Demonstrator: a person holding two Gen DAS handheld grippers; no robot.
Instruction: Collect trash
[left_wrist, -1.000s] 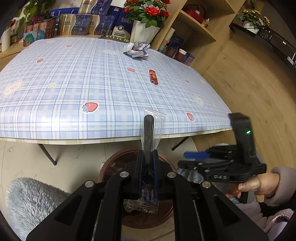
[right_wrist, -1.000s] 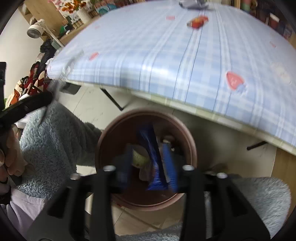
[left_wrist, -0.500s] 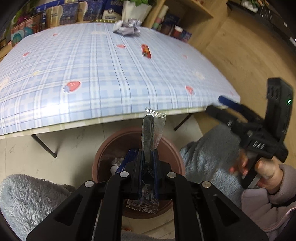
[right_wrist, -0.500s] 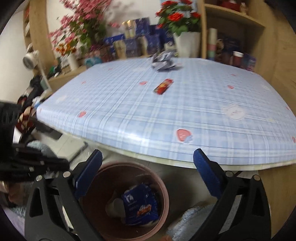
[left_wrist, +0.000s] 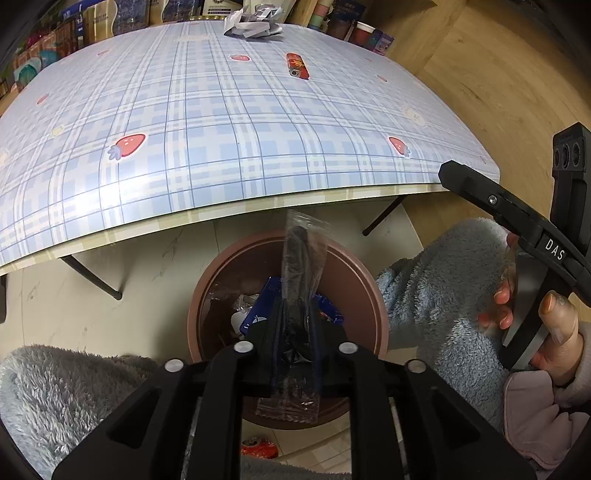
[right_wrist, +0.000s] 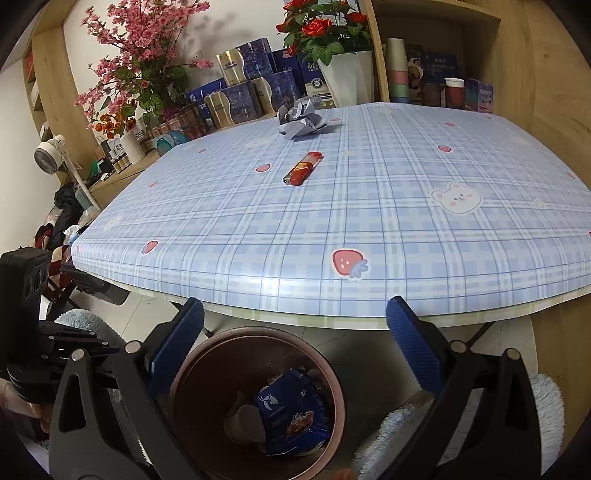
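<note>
The checked table (right_wrist: 369, 206) carries crumpled paper (right_wrist: 300, 119) near its far edge and a red wrapper (right_wrist: 303, 169) toward its middle. Below the near edge stands the brown bin (right_wrist: 334, 384) holding a blue packet (right_wrist: 291, 417). Above it the left gripper (left_wrist: 295, 321), jaws just starting to part, pinches a clear sachet (left_wrist: 301, 266); the right gripper (right_wrist: 295, 332) gapes wide, empty.

White letters "DAS" on the black right gripper (left_wrist: 550, 247), right edge of the left wrist view. Chinese print on far boxes (right_wrist: 314, 79) behind the table: too small to read. Nothing else legible.
</note>
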